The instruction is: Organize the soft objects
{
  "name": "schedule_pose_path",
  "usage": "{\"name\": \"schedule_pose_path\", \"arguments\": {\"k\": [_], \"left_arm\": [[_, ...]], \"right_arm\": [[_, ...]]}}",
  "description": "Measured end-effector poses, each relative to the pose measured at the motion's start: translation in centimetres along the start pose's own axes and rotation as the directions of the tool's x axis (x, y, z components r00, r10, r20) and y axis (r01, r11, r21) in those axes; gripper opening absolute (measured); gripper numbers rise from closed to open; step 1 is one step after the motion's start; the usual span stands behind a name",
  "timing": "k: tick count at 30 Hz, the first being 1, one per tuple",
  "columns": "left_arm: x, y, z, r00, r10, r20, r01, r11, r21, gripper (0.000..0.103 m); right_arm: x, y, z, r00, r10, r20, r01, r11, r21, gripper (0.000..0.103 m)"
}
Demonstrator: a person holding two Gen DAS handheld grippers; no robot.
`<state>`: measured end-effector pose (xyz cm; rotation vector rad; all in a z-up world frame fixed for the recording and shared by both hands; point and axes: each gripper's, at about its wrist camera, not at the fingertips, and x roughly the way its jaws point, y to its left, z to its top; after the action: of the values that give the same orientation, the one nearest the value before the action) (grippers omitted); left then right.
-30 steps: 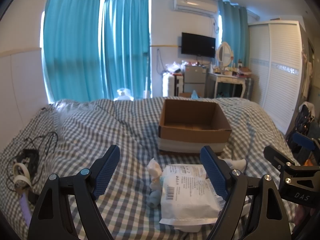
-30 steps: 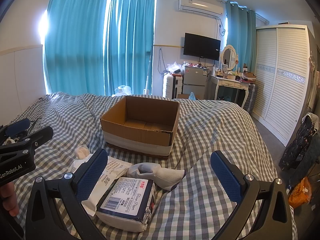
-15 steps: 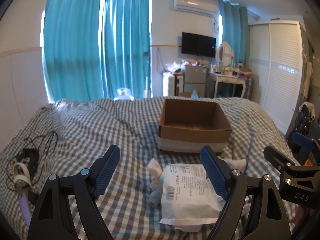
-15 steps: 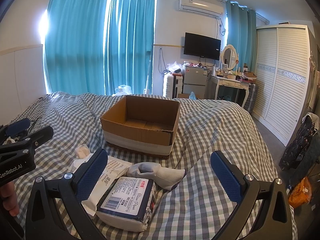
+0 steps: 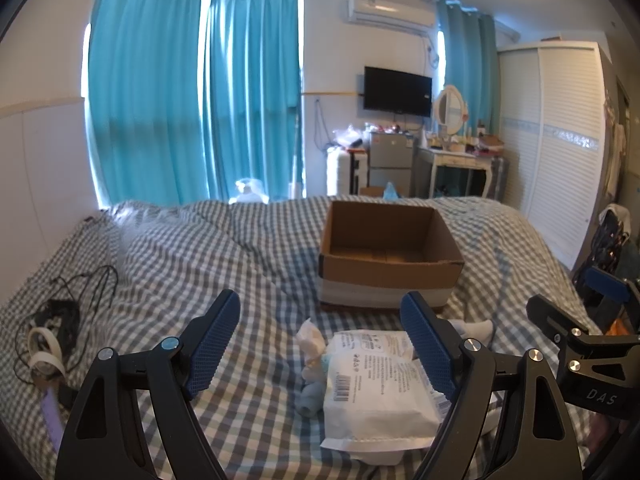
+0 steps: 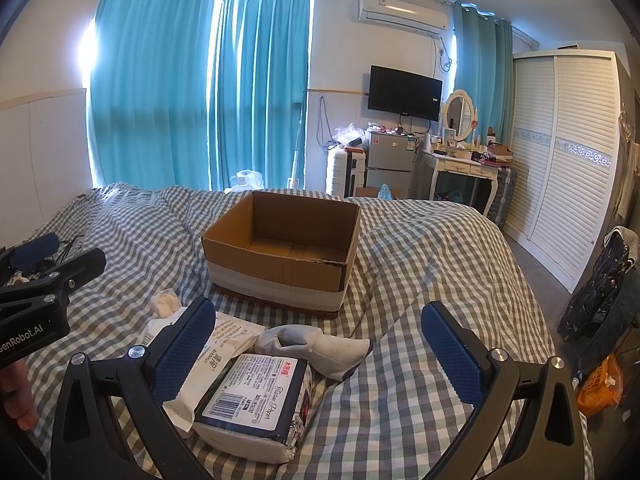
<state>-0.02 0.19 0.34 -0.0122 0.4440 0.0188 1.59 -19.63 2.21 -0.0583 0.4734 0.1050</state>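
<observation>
Both claws spread wide, gripping nothing: left gripper [image 5: 320,344], right gripper [image 6: 320,352]. On the bed [image 6: 420,280] beneath: white pack [image 5: 376,396], tissue pack [image 6: 256,396], sock [image 6: 320,344]. Just beyond, open box [image 6: 280,268].

Cardboard box [image 6: 280,256] open-topped, nothing above it. Tissue packs [image 6: 256,396] + sock [image 6: 320,346] crowd bed [image 6: 420,280] just before it (right side bare); cables [image 5: 60,308] far left.

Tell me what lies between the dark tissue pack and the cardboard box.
In the right wrist view, a grey-and-white sock lies between the tissue pack and the cardboard box, then a strip of bare checked bedcover.
</observation>
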Motion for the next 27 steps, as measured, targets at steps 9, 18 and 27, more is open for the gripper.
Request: {"name": "schedule_pose_path", "arguments": {"k": [9,18,27], "left_arm": [[-1.3,-0.5,0.7,0.999,-0.027,0.022,0.027,0.999,0.028,0.084],[2.1,0.3,-3.2,0.989,-0.029,-0.145,0.032,0.999,0.021,0.084],[4.2,-0.2,-6.4,0.964,-0.058,-0.259,0.062,0.998,0.009,0.084]], "right_arm": [[-0.8,0.4,0.7,1.000,0.007,-0.002,-0.007,1.000,-0.024,0.103],[3.2,0.8,-2.9,0.979,0.035,-0.198,-0.045,0.998,-0.046,0.103],[6.9,1.9,-6.5,0.922,0.122,-0.368,-0.143,0.989,-0.031,0.079]]}}
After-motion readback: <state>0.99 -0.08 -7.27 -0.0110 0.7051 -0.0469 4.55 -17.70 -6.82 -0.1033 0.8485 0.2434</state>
